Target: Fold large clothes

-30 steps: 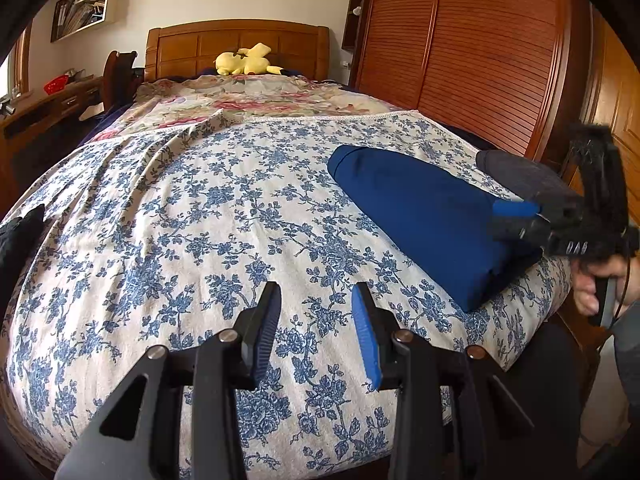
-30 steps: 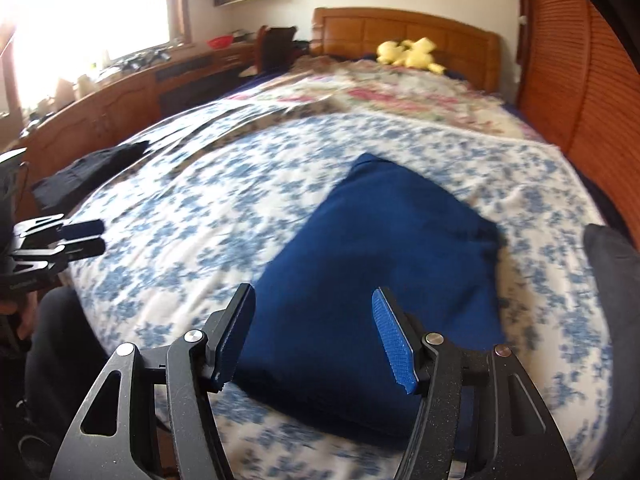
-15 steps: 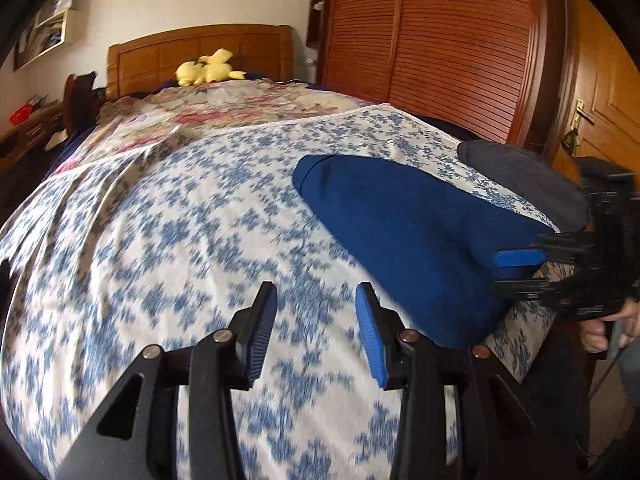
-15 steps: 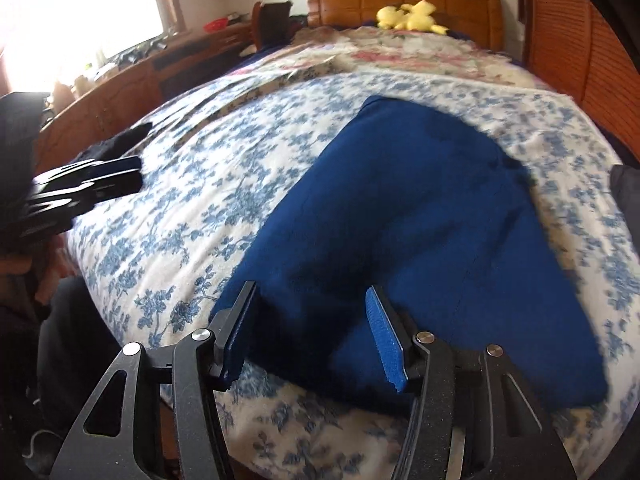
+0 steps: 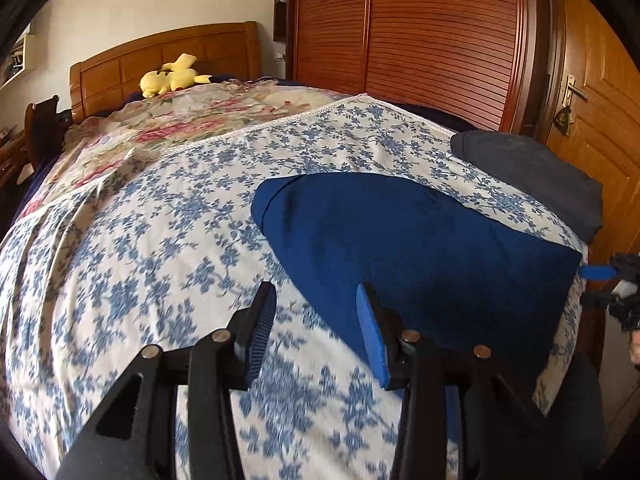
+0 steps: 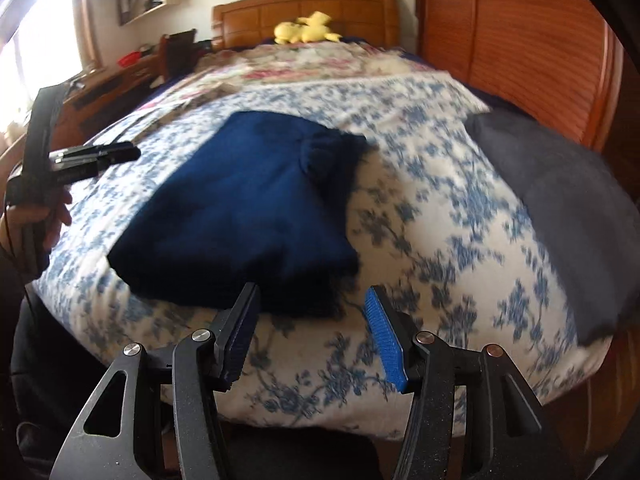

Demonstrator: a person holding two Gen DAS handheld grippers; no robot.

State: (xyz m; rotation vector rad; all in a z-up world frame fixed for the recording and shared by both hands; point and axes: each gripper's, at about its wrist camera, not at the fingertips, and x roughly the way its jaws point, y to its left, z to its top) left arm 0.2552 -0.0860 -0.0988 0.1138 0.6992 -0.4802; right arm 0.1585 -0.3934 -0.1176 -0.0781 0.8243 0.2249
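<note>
A folded dark blue garment lies on the blue-flowered bedspread near the foot of the bed; it also shows in the right wrist view. My left gripper is open and empty, just at the garment's near left edge. My right gripper is open and empty, hovering at the bed's foot edge by the garment's near right corner. The left gripper also shows in the right wrist view, held left of the garment. The right gripper's blue tip shows at the left wrist view's right edge.
A folded dark grey garment lies at the bed's right corner, also in the right wrist view. A yellow plush toy sits by the wooden headboard. A slatted wooden wardrobe and a door stand to the right.
Both grippers swung right. The left one moved up to the blue garment's edge. The right one pulled back from over the garment to the bed's foot edge.
</note>
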